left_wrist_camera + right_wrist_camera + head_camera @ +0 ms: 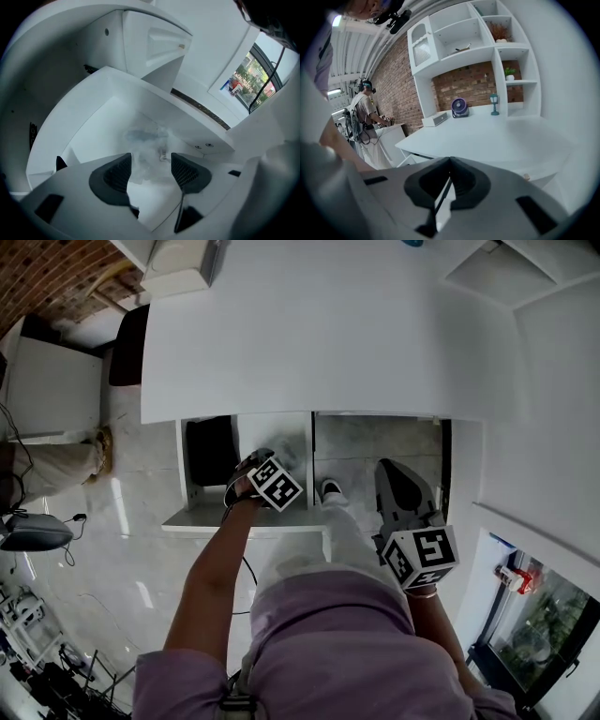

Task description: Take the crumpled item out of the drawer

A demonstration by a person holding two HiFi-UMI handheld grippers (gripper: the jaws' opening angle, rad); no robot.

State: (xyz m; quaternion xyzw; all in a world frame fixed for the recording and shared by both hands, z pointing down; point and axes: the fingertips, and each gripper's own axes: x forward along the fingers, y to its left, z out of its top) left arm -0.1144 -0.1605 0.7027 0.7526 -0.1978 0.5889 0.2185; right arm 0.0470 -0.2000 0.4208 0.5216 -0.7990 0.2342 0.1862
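The white drawer (234,518) stands pulled out under the desk top. A crumpled, translucent whitish item (147,143) lies on its floor, seen faintly in the head view (289,448). My left gripper (151,174) points steeply down into the drawer, just above the item. Its jaws are open, and the dark pads (117,174) stand either side of the item's near end without pressing on it. From the head view the left gripper (255,467) sits over the drawer. My right gripper (386,471) hangs in front of the desk to the right, shut and empty (450,161).
The white desk top (328,334) overhangs the drawer's back. A dark shape (211,451) lies left of the left gripper. The drawer's white walls (84,108) enclose the item. My shoe (330,489) is on the floor. Another person (365,117) stands far left.
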